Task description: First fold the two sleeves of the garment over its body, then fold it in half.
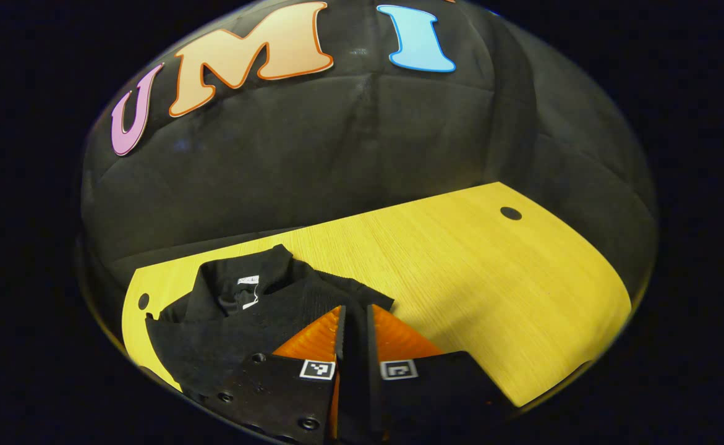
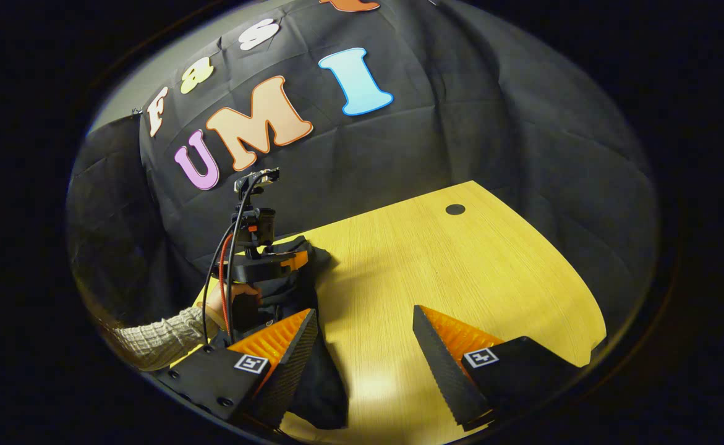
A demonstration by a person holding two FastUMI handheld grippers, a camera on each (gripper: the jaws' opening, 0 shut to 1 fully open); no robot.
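Nearly closed on a pinch of the black short-sleeved garment, seemingly to carry a sleeve over its body, the left claw works the yellow wooden worktop's left end while the right claw hovers wide open, empty.

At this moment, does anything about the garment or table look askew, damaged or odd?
Nothing damaged or spilled. The black garment lies bunched at one end of the wooden table, sleeve over body, its edges uneven. The left gripper is closed on its fabric; the right gripper is open.
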